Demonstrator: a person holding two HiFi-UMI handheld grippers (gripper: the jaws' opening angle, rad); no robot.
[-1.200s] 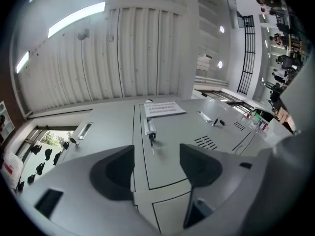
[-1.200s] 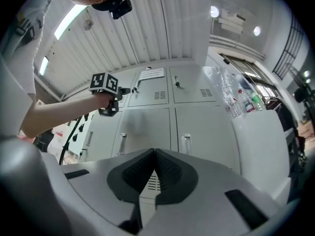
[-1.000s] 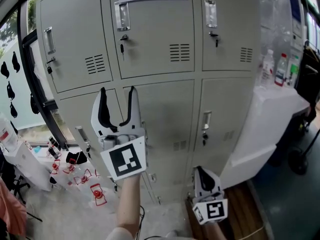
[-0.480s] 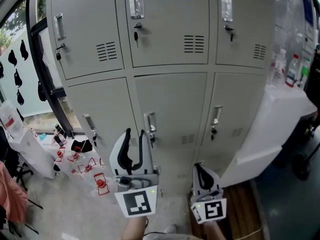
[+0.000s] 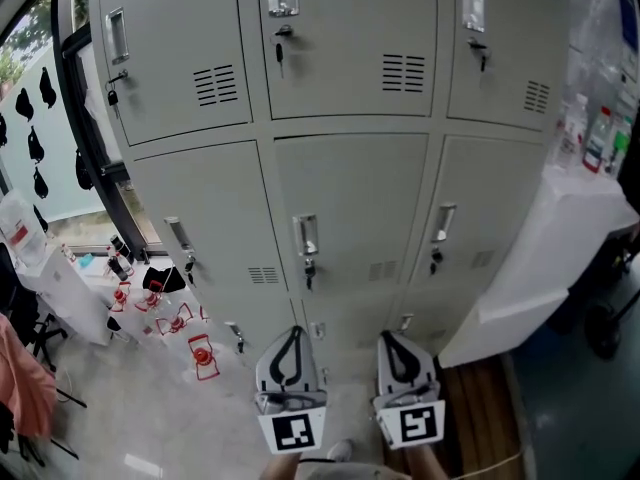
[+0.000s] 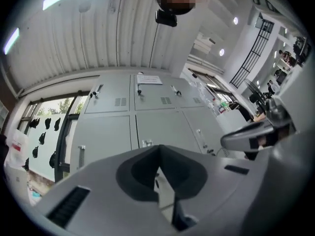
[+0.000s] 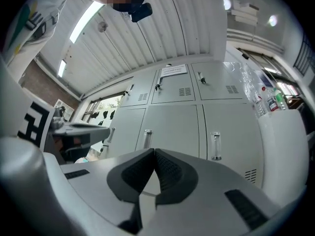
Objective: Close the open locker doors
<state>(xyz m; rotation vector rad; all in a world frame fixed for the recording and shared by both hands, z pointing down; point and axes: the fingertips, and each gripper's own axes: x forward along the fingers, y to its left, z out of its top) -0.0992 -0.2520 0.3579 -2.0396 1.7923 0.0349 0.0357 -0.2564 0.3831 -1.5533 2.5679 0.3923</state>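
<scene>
A bank of grey lockers [image 5: 350, 193] fills the head view, three columns wide, and every door I can see lies flush and closed, each with a handle [image 5: 305, 235] and a key. My left gripper [image 5: 294, 331] is low in front of the bottom row. Its jaws have just been closing and now meet, with nothing between them. My right gripper [image 5: 391, 337] sits beside it, shut and empty too. The left gripper [image 6: 158, 150] and the right gripper [image 7: 154, 154] each look up at the closed lockers [image 7: 172, 124] along their touching jaws.
A white-draped table [image 5: 560, 248] with bottles [image 5: 600, 128] stands to the right of the lockers. On the left are a dark window frame [image 5: 85, 128], a small white table [image 5: 60, 303] and red and black items on the floor [image 5: 155, 313]. Wooden flooring [image 5: 485, 408] lies at the lower right.
My left gripper has dropped from in front of the middle row of doors to beside the right gripper, and its jaws have gone from wide open to closed. The right gripper has barely shifted.
</scene>
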